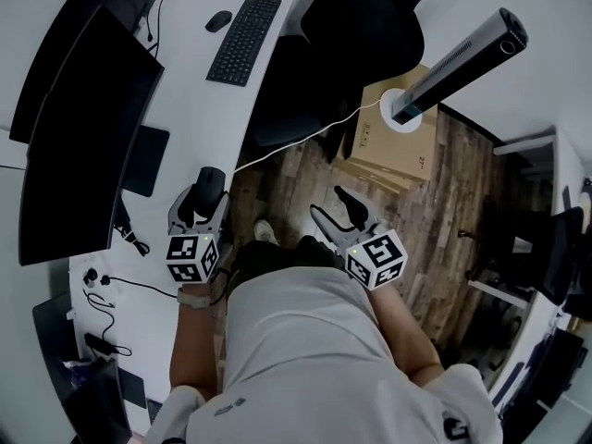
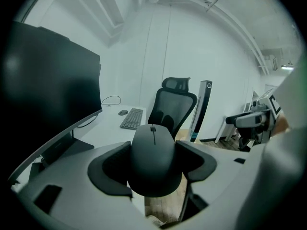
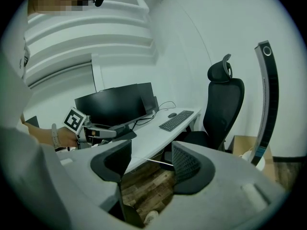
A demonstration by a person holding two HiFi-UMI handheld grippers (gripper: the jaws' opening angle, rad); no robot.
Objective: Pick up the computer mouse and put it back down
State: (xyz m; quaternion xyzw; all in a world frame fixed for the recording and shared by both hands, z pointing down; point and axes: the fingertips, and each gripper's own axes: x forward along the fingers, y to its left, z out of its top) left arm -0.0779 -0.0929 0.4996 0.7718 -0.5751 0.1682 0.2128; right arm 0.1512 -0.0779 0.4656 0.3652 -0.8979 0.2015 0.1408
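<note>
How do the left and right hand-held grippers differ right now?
The left hand-held gripper is shut on the mouse; the right hand-held gripper is open and empty. The left is at the desk edge; the right hangs over the wood floor. Each carries a marker cube.

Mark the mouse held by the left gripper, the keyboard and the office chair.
mouse (image 2: 153, 162): left gripper view, its top shell between the jaws.
keyboard (image 1: 243, 40): head view, middle of the keys.
office chair (image 3: 224, 108): right gripper view, its backrest.

Matt black mouse (image 2: 152, 157), wood-plank floor (image 1: 458, 183)
</note>
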